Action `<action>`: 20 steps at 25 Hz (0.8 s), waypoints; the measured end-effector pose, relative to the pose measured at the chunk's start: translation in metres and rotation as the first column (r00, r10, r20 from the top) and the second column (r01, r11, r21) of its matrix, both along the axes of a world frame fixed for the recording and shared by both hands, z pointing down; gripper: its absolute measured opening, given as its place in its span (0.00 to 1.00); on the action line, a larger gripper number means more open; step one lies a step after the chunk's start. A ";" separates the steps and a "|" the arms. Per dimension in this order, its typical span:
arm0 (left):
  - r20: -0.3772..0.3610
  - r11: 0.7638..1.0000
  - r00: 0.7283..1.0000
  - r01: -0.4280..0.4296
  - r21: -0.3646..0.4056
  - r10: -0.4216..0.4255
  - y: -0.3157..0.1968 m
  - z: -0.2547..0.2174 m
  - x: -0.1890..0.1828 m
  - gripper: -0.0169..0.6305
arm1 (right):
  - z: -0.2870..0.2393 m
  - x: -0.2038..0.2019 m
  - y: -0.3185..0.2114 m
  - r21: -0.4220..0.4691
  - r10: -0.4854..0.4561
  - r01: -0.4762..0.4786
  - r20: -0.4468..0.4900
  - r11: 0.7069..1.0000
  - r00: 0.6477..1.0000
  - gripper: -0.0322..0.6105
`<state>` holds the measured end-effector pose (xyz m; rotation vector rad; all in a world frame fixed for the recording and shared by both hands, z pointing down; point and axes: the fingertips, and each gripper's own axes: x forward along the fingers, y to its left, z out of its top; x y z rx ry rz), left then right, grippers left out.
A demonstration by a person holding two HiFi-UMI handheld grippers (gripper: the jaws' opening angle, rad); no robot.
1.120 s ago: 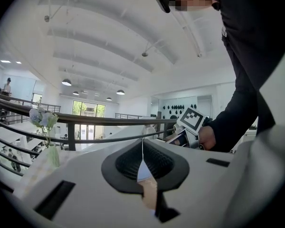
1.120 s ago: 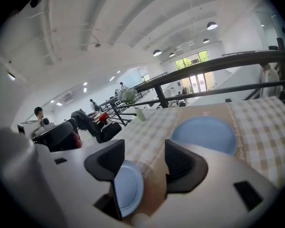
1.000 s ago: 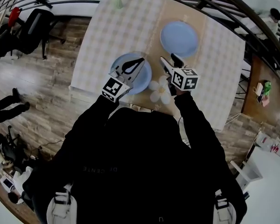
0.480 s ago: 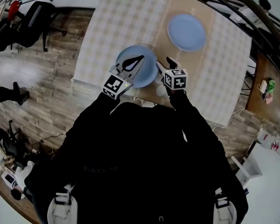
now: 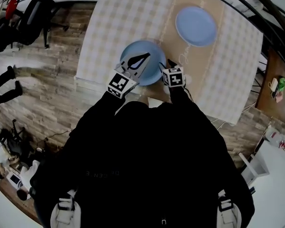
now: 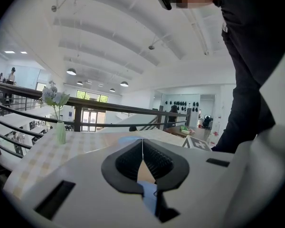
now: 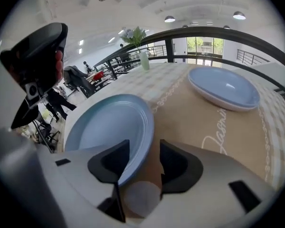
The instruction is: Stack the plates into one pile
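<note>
Two light-blue plates lie on the table. The near plate (image 5: 143,56) (image 7: 109,129) is by the front edge. The far plate (image 5: 195,25) (image 7: 224,88) lies apart on the tan runner. My right gripper (image 5: 167,66) (image 7: 145,145) is low at the near plate's right rim. Its jaws are closing, the rim runs between them, and a gap shows beside the right pad. My left gripper (image 5: 135,61) (image 6: 142,142) hovers over the near plate's left part, shut with nothing in it. Its black body (image 7: 38,56) also shows in the right gripper view.
A tan runner (image 7: 204,127) crosses the checked tablecloth (image 5: 114,27). A vase of flowers (image 6: 60,129) (image 7: 143,57) stands at the table's far side by a dark railing (image 6: 109,112). A white disc (image 7: 142,198) lies under my right gripper. Black chairs (image 5: 35,23) stand on the floor at the left.
My right gripper has moved left and forward to the near plate's right rim, and its jaws have narrowed. The left gripper has stayed shut above the same plate.
</note>
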<state>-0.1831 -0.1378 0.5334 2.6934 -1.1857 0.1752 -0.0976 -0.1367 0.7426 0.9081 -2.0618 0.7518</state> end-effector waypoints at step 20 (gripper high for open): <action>-0.005 0.999 0.999 -0.044 0.016 0.044 -0.002 -0.007 0.016 0.06 | 0.001 0.002 0.004 -0.280 0.338 -0.271 0.227 0.921 0.913 0.08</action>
